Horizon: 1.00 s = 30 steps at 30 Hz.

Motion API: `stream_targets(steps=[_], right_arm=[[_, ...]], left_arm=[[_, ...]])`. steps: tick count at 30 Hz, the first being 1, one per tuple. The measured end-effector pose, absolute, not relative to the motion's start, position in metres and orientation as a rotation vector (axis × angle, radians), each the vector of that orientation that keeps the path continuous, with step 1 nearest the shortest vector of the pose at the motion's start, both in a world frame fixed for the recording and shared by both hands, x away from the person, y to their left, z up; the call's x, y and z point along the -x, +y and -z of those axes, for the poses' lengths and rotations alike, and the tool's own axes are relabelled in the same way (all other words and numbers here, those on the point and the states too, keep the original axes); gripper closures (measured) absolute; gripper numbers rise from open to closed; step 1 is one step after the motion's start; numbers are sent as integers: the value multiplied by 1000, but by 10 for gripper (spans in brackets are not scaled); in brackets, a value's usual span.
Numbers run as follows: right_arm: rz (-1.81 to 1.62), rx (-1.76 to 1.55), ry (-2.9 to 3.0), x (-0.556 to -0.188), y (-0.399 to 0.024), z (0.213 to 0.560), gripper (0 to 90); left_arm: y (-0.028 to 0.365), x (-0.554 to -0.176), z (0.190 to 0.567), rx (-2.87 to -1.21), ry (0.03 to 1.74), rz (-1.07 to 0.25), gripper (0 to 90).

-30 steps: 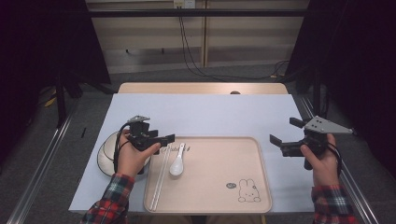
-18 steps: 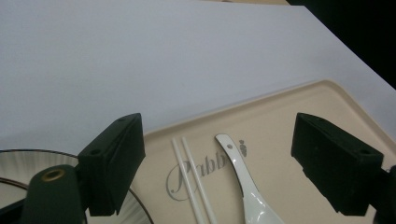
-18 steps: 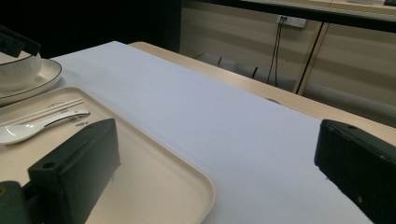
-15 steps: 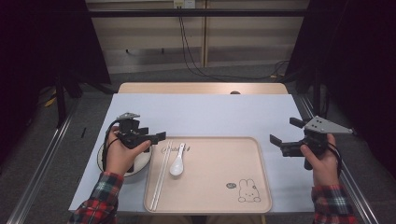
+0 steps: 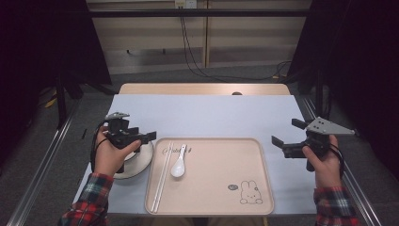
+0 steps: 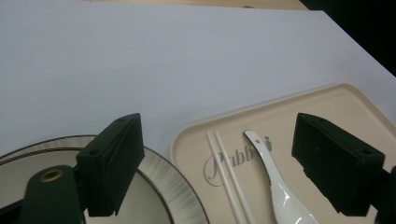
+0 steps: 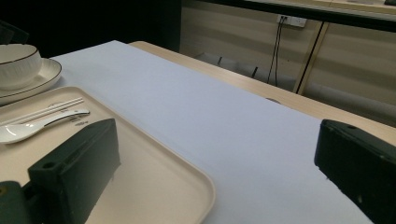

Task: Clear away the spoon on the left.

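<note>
A beige tray (image 5: 211, 197) lies at the table's front centre, with a white spoon (image 5: 179, 165) and a pair of white chopsticks (image 5: 162, 176) at its left end. Left of the tray sits a white plate (image 5: 141, 160) with a dark rim line. My left gripper (image 5: 149, 136) hovers over that plate, pointing right, jaws open and empty. In the left gripper view the left gripper (image 6: 219, 144) frames the chopsticks (image 6: 229, 172) and spoon (image 6: 280, 191) beyond the plate (image 6: 173, 191). My right gripper (image 5: 285, 132) is held right of the tray, open and empty.
In the right gripper view a white bowl (image 7: 16, 63) stands on the plate (image 7: 44, 77), far beyond the tray (image 7: 154, 158). A pale sheet (image 5: 207, 113) covers the table, whose wooden far edge (image 5: 202, 88) shows. Dark rails run along both sides.
My left hand has drifted left, away from the tray's edge and farther over the plate, rising a little. Its jaws stay open. The right hand has kept still.
</note>
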State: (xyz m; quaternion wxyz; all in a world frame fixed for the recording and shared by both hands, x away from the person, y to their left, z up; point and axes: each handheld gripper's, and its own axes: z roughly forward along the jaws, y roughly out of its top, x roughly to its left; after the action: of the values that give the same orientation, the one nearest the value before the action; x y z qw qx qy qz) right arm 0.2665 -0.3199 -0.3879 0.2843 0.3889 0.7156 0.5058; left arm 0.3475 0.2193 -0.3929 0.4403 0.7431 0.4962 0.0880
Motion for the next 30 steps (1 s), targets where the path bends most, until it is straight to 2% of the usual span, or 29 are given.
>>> stream_targets(steps=[30], right_arm=[[-1354, -1038, 1915, -266, -319, 388, 0]], left_arm=[[268, -344, 395, -1869, 1324, -313, 168]])
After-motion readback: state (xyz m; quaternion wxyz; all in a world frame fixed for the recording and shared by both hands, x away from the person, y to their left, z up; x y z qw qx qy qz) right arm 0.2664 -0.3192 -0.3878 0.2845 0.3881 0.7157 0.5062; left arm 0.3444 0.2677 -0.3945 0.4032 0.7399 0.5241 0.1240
